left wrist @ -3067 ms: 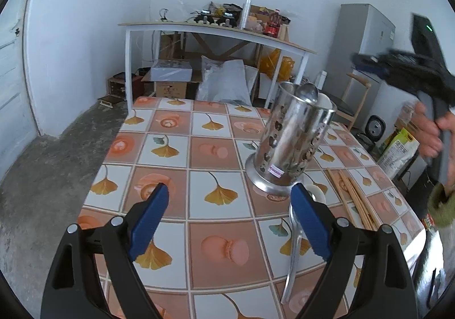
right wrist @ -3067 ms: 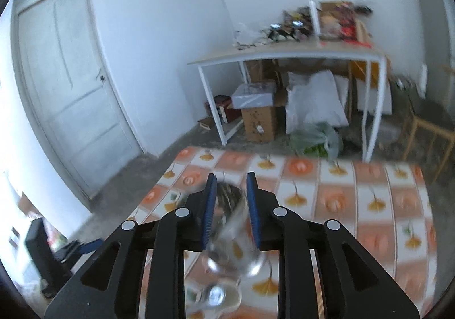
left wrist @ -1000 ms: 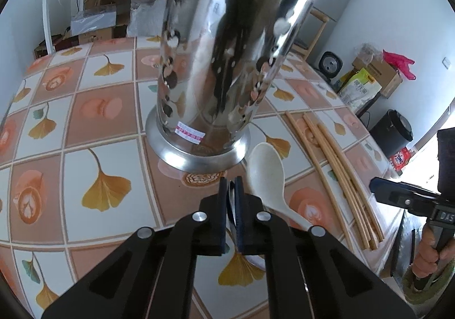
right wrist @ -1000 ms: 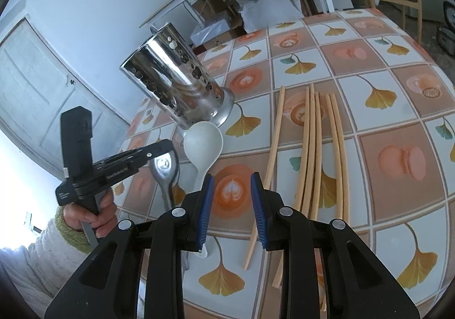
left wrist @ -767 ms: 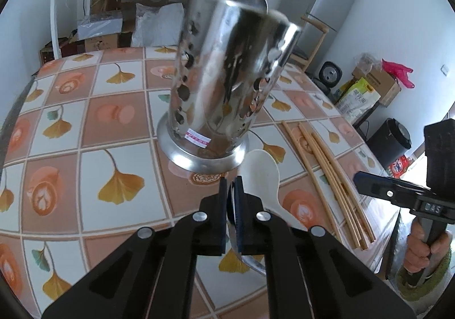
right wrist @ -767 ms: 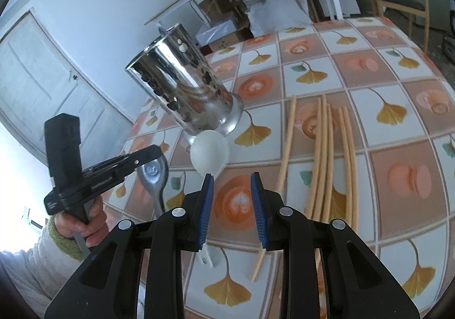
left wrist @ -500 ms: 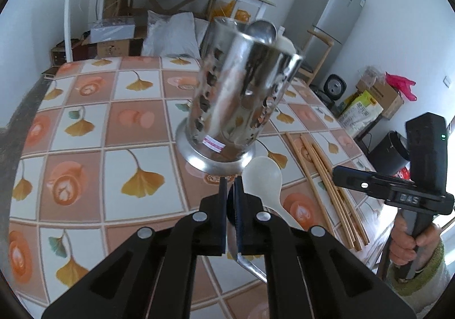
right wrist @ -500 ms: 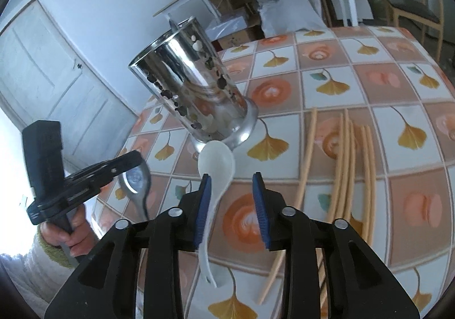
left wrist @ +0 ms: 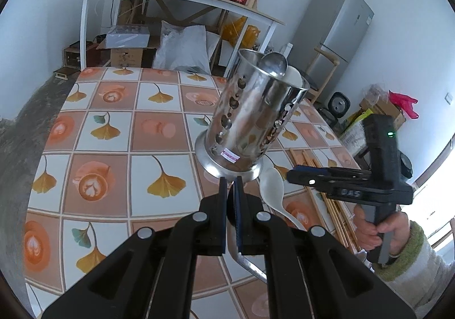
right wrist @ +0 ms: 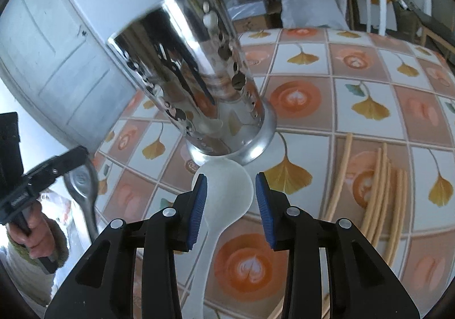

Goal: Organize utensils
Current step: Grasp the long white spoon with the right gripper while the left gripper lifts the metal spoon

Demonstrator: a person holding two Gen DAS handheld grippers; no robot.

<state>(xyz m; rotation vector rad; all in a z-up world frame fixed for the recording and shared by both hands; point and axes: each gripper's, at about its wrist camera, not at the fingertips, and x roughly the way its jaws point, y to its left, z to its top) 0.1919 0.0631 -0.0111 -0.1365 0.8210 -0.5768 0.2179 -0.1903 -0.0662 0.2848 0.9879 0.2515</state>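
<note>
left gripper (left wrist: pixel 231 191) clenched on grey metal spoon (right wrist: pixel 82 188), left edge of frame | right gripper (right wrist: pixel 229 194) released, jaws just widening astride white plastic spoon (right wrist: pixel 224 191) lying at frame centre | risk: pads nudging perforated steel holder (right wrist: pixel 199 86), toppling it

We see the tablecloth (left wrist: pixel 119 134) in orange, brown & white squares w/ yellow ginkgo leaves & latte-art cups. Utensil holder (left wrist: pixel 253 120) is shiny silver w/ round holes. Spoon (right wrist: pixel 224 191) is white, maybe translucent. Chopsticks (right wrist: pixel 381 185) are pale tan. Gripper pads (right wrist: pixel 199 205) are blue, frames black. Sleeve (left wrist: pixel 409 256) is green.
</note>
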